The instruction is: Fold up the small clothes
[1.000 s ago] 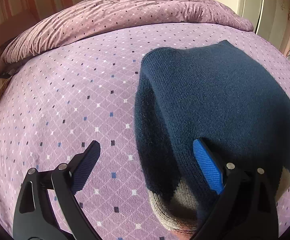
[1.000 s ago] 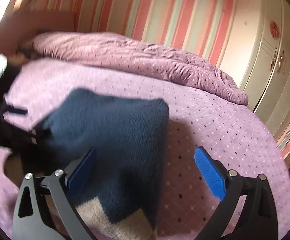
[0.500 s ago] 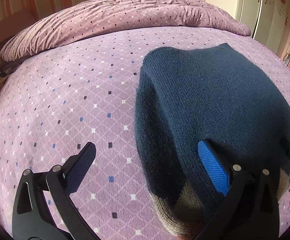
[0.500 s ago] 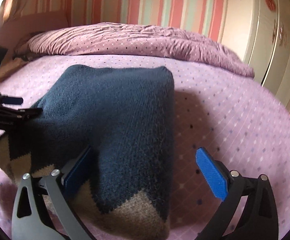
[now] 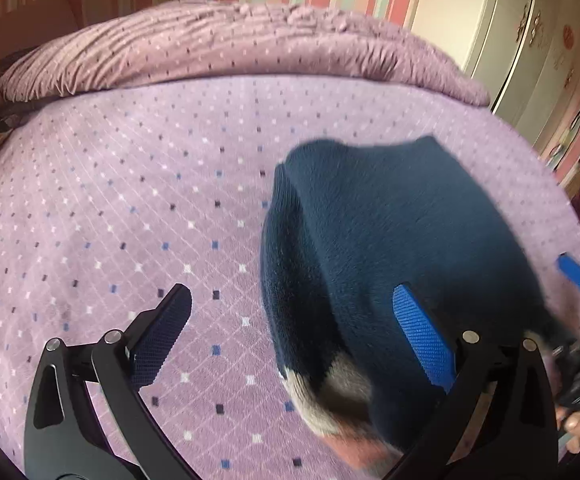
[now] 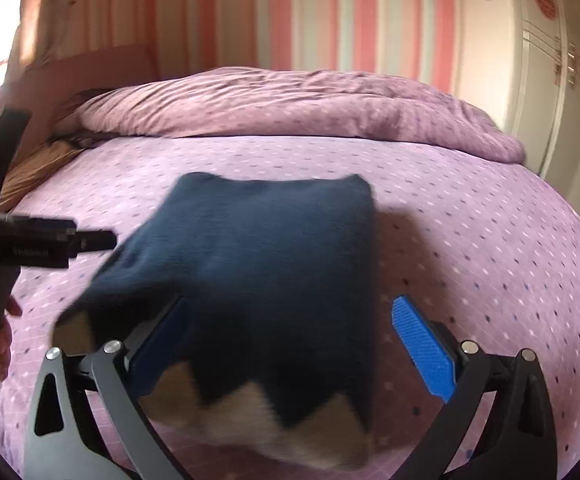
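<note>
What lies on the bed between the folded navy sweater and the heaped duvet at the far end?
Only bare dotted bedsheet separates the sweater from the duvet; the right wrist view shows it best.

Fuzzy knit sweater [image 5: 402, 232], soft matt bedsheet [image 5: 130, 208] — ribbed blue fingers [image 6: 424, 346]

A bed [image 5: 130, 208] is covered by a lilac sheet printed with a fine diamond grid and small dark, blue and white squares. Along its far edge a rumpled duvet [image 6: 290, 108] in a deeper mauve with the same dotted print is heaped. On the sheet a folded navy knitted sweater [image 6: 266, 264] is laid, its near hem patterned in a beige zigzag. A shadow is cast beside the sweater's right edge.
</note>
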A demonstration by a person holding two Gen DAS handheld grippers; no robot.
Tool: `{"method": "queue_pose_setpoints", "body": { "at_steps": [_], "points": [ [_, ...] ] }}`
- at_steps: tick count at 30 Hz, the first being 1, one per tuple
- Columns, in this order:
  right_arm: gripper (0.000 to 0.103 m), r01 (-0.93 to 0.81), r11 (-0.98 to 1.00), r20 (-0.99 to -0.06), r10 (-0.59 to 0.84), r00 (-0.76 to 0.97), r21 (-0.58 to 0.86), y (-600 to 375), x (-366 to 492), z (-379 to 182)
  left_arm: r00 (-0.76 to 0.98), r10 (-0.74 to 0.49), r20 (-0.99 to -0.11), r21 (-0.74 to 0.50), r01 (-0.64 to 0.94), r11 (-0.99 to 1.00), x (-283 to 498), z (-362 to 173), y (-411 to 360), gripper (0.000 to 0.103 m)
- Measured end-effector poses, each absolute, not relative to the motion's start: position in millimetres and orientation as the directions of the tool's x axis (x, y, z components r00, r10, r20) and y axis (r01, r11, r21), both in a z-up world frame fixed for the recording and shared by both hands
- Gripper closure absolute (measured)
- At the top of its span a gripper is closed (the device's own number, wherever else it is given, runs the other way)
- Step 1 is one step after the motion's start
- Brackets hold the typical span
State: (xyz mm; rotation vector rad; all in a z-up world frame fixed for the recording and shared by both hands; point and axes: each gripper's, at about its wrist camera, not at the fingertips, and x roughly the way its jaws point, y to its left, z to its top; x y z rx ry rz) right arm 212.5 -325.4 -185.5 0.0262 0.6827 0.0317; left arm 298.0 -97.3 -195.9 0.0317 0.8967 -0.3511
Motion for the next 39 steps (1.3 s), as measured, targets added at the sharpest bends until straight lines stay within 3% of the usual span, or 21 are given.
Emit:
{"method": "queue_pose_setpoints", "body": {
  "at_steps": [4, 17, 22, 32, 39],
  "points": [
    [0.002, -0.055, 0.996, -0.675, 0.088, 0.733, 0.070, -313, 217, -199, 0.601, -0.272, -0.751, -0.125, 0.275, 0.953, 285, -174, -77, 0.003],
    [0.002, -0.044, 0.999, -0.705, 0.028, 0.709, -0.005, -305, 213, -219, 0.613, -0.200, -0.764, -0.159, 0.122, 0.980, 227, -132, 19, 0.003],
    [0.002, 0.015, 0.994, -0.657, 0.058, 0.752, 0.105, -312, 192, -172, 0.610, -0.180, -0.771, -0.148, 0.104, 0.984, 197, -122, 32, 0.003],
    [0.002, 0.046, 0.993, -0.654, 0.038, 0.756, 0.112, -291, 143, -85, 0.644, -0.152, -0.750, -0.088, 0.130, 0.988, 158, -97, 17, 0.003],
    [0.002, 0.112, 0.989, -0.670, -0.016, 0.742, 0.100, -281, 102, -60, 0.661, -0.127, -0.739, -0.063, 0.120, 0.991, 132, -86, 15, 0.003]
  ]
}}
